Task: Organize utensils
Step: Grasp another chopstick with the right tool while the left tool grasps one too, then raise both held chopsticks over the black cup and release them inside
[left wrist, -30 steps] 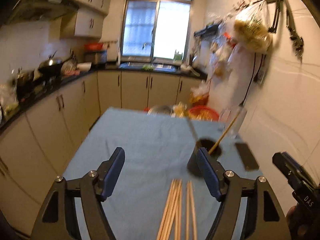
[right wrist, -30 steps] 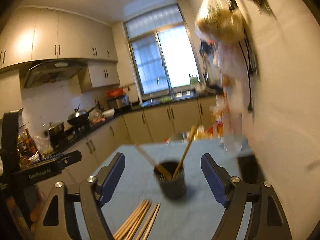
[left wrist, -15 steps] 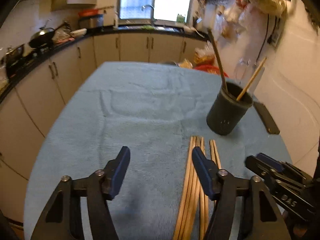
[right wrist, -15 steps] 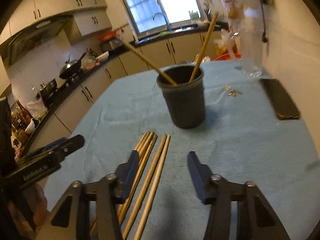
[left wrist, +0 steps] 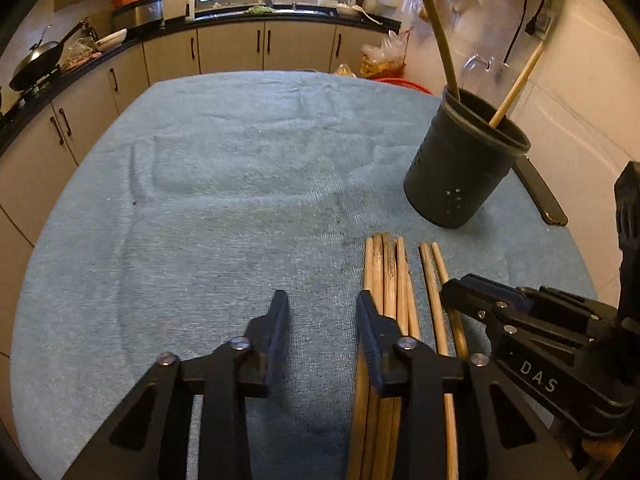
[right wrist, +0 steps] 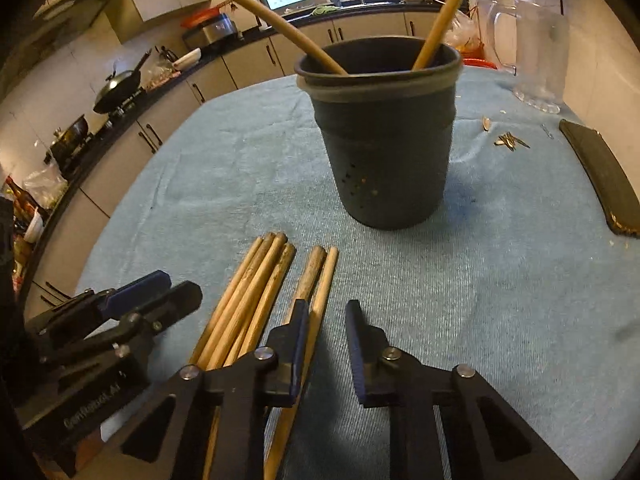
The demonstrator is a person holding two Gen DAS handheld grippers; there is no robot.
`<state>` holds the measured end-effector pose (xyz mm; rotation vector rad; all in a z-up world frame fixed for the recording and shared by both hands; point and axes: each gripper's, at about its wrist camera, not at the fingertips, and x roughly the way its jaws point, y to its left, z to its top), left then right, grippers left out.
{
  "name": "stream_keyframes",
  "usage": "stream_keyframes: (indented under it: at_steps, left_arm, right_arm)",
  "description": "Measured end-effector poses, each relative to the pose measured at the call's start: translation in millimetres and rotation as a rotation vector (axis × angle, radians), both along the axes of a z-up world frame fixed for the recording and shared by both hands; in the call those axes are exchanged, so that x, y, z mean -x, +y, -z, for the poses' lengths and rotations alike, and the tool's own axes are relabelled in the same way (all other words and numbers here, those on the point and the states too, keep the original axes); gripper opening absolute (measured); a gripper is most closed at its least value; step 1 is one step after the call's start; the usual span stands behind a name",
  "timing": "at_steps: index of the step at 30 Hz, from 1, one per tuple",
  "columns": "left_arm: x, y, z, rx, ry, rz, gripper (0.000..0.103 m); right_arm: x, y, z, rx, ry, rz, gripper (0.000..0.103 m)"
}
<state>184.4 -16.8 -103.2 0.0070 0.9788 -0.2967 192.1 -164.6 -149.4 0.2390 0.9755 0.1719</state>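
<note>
Several wooden chopsticks point(left wrist: 386, 276) point(right wrist: 256, 288) lie side by side on the blue towel, in front of a dark utensil holder point(left wrist: 460, 176) point(right wrist: 384, 152). Two more chopsticks point(right wrist: 444, 12) stand in the holder. My left gripper point(left wrist: 322, 304) hangs low over the towel with its jaws closing. Only cloth lies between them, and its right finger point(left wrist: 370, 324) covers the leftmost sticks. My right gripper point(right wrist: 326, 308) is closing too. The rightmost chopstick point(right wrist: 324, 280) runs into its gap beside the left pad, not pinched. Each gripper shows in the other view: the right gripper point(left wrist: 460, 292) and the left gripper point(right wrist: 172, 288).
The towel-covered table point(left wrist: 200, 200) ends near kitchen cabinets on the left and a wall on the right. A flat black object point(right wrist: 604, 176) lies by the right edge. A clear glass jug point(right wrist: 540, 52) stands behind the holder, with small seed husks point(right wrist: 508, 140) nearby.
Both grippers have dropped toward the table and tilted down onto the lying chopsticks. Both pairs of jaws have narrowed a lot. The holder and chopsticks have not moved.
</note>
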Motion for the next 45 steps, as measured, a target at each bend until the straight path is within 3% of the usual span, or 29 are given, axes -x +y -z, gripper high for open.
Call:
stream_keyframes:
  at_steps: [6,15,24,29,34,35,37,42,45]
  left_arm:
    - [-10.6,-2.5,5.3,0.015,0.052,0.026,0.027]
    - [-19.5,-5.9,-3.9,0.027,0.058,0.061,0.027]
    - [-33.0,-20.2,5.7,-0.017,0.104,0.086,0.028]
    - [-51.3,-30.4,6.8,-0.093,0.142,0.067,0.024]
    - [-59.5,-55.4,8.9,-0.222,0.104,0.099,0.024]
    - [-61.0,-55.0,9.0,-0.213,0.099,0.101,0.022]
    - [-61.2,-53.6,8.6,-0.206,0.073,0.091,0.007]
    - [-50.4,-32.3,6.8,-0.122,0.041,0.060,0.006]
    - [-41.6,-8.2,-10.7,-0.035,0.001,0.003,0.006]
  right_arm:
    - [1.5,7.8,-2.2,0.076,0.014,-0.033,0.012]
    - [10.2,-3.0,-3.4,0.049,0.025,-0.017,0.012]
    - [9.8,0.7,-2.5,0.047,0.025,-0.013,0.012]
    - [5.0,1.1,-3.5,0.053,0.038,-0.014,0.012]
    - [-3.8,8.4,-5.6,0.084,0.065,-0.028,0.013]
    - [-5.1,10.9,-5.6,0.096,0.070,-0.036,0.013]
    - [-7.8,11.8,-5.7,0.092,0.076,-0.044,0.013]
    - [-2.1,-2.2,-4.2,0.002,0.056,-0.043,0.007]
    - [7.6,-13.6,-11.4,-0.056,0.008,-0.019,0.007]
